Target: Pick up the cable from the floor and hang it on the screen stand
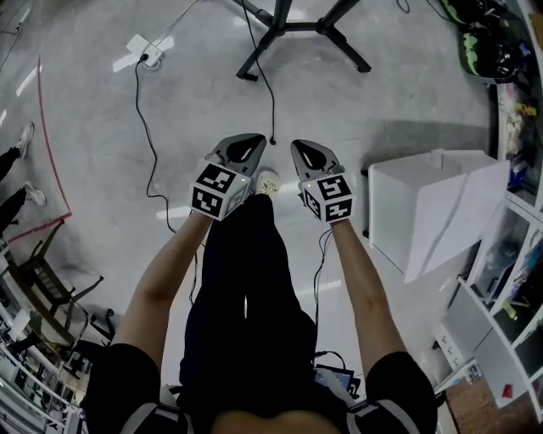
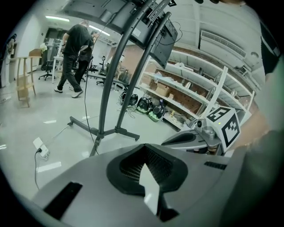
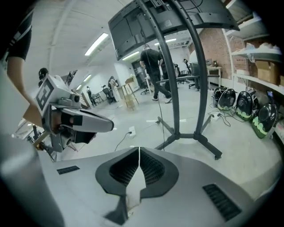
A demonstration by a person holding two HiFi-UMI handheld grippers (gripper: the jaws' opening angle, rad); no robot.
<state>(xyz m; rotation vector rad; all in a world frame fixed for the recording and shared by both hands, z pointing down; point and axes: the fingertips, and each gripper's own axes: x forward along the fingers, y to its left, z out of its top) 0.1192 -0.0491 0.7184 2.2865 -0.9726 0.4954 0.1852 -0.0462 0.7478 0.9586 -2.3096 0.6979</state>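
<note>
A black cable (image 1: 151, 144) lies on the grey floor, running from a white power strip (image 1: 144, 52) toward me. A second thin cable (image 1: 265, 85) hangs by the screen stand (image 1: 297, 25) and ends near the floor. In the gripper views the stand's curved pole (image 2: 108, 88) (image 3: 177, 88) carries a dark screen (image 2: 151, 31) (image 3: 133, 26). My left gripper (image 1: 252, 142) (image 2: 144, 145) and right gripper (image 1: 299, 146) (image 3: 139, 149) hover side by side above my legs, both shut with nothing between the jaws. Neither touches a cable.
A white box (image 1: 433, 208) stands on the floor at my right, with shelves (image 1: 509, 280) behind it. Helmets (image 1: 488, 47) lie at the back right. Red tape (image 1: 47, 144) marks the floor at the left. A person (image 2: 73, 57) walks in the background.
</note>
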